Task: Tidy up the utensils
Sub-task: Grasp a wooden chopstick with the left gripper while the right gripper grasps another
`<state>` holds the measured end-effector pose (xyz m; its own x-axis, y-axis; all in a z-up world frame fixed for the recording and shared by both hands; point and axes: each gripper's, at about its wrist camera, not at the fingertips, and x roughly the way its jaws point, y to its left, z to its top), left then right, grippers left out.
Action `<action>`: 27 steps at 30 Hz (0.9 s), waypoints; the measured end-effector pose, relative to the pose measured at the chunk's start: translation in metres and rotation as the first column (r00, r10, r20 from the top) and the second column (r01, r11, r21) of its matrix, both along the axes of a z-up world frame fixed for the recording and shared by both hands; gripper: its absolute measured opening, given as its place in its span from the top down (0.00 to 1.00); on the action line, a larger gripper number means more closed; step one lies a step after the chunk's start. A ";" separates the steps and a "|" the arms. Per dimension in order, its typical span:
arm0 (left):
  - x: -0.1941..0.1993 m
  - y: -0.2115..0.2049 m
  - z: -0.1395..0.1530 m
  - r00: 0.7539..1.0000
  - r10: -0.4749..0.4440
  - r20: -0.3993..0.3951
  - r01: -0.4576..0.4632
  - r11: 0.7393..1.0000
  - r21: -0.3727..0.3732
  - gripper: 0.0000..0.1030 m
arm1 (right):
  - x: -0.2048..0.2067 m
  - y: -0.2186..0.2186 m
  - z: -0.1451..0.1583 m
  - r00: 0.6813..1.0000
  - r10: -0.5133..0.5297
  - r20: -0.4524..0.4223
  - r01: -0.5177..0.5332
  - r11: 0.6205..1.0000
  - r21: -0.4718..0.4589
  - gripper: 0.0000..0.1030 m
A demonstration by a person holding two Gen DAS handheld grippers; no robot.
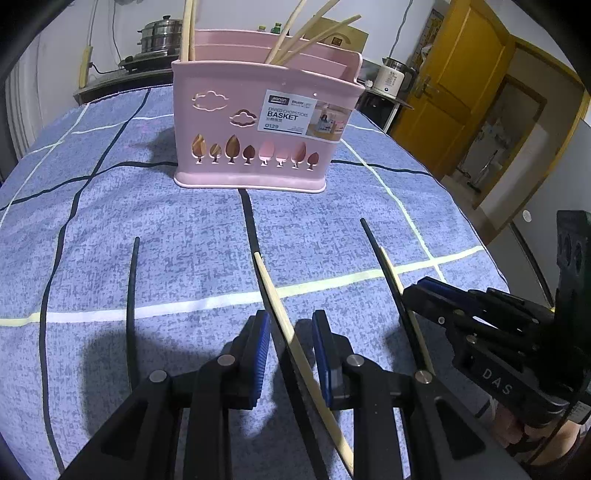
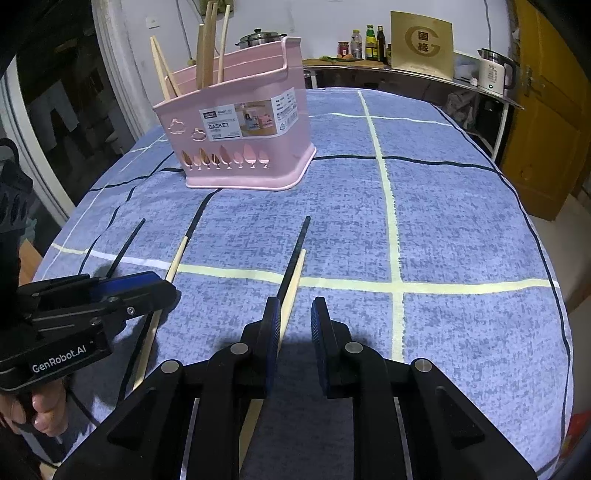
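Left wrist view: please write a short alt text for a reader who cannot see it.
Two blue-padded fingers straddle a light wooden chopstick lying on a blue checked tablecloth, not pressing it. Behind stands a pink chopstick basket holding wooden chopsticks; black chopsticks lie nearby.

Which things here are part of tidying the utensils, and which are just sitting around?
Part of the job:
- pink chopstick basket, wooden chopsticks already standing in it
- wooden chopstick between the left tool's pads
- wooden and black chopstick pair by the right tool
- lone black chopstick

Just lying about:
- kettle
- steamer pot
- bottles
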<state>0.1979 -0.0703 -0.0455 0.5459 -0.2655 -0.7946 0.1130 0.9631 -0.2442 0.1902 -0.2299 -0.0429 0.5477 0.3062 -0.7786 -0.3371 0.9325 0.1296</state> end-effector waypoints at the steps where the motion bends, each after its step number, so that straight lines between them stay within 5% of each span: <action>1: -0.002 0.002 0.001 1.000 0.001 0.001 -0.001 1.000 0.001 0.78 | -0.001 0.001 0.000 1.000 0.002 0.002 -0.002 1.000 -0.007 0.83; 27: -0.005 0.006 0.001 1.000 0.002 0.011 -0.002 1.000 -0.003 0.78 | -0.010 0.009 0.001 1.000 0.000 0.010 0.000 1.000 -0.029 0.83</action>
<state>0.1928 -0.0646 -0.0446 0.5547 -0.2671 -0.7880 0.1139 0.9625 -0.2461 0.1804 -0.2211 -0.0415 0.5559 0.2835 -0.7814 -0.3381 0.9359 0.0991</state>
